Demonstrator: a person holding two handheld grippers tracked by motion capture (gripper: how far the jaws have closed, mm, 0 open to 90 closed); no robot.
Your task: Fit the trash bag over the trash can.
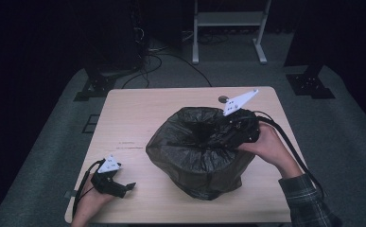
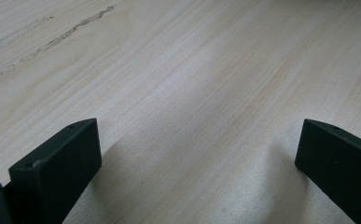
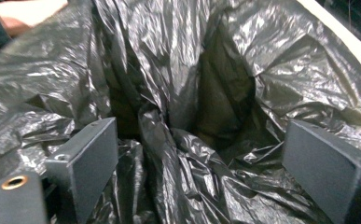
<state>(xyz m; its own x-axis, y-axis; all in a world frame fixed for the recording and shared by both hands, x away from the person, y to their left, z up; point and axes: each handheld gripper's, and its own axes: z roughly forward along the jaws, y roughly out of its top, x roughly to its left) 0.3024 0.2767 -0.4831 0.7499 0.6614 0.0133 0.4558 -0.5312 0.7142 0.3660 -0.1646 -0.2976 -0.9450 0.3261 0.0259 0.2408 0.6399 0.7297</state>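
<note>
- Bin bag (image 1: 197, 151), black and glossy, is seen standing near the middle of the pale wooden counter (image 1: 133, 118), its mouth open upward and its plastic heavily crumpled.
- From the high view, the bag's rim is seen folded outward into a wide, uneven collar around a dark hollow.
- The right gripper (image 1: 239, 124) is held at the far right edge of the bag's mouth by the right hand (image 1: 265, 144), with a plaid sleeve (image 1: 308, 198) seen behind the wrist.
- In the right gripper view, the 2 fingers (image 3: 87, 161) are seen spread wide apart, with folds of the bag's plastic lying between them and nothing clamped.
- A white three-cornered plate (image 1: 239, 100) is seen rising above the right gripper.
- The left gripper (image 1: 124, 188) is held low over the near left corner of the counter by the left hand (image 1: 93, 201), well apart from the bag.
- In the left gripper view, its 2 fingers (image 2: 59, 165) are seen wide apart above bare wood grain, gripping nothing.
- A small round dark disc (image 1: 223, 99) is seen on the counter just beyond the bag.
- A cable (image 1: 291, 151) is seen trailing from the right gripper along the forearm.
</note>
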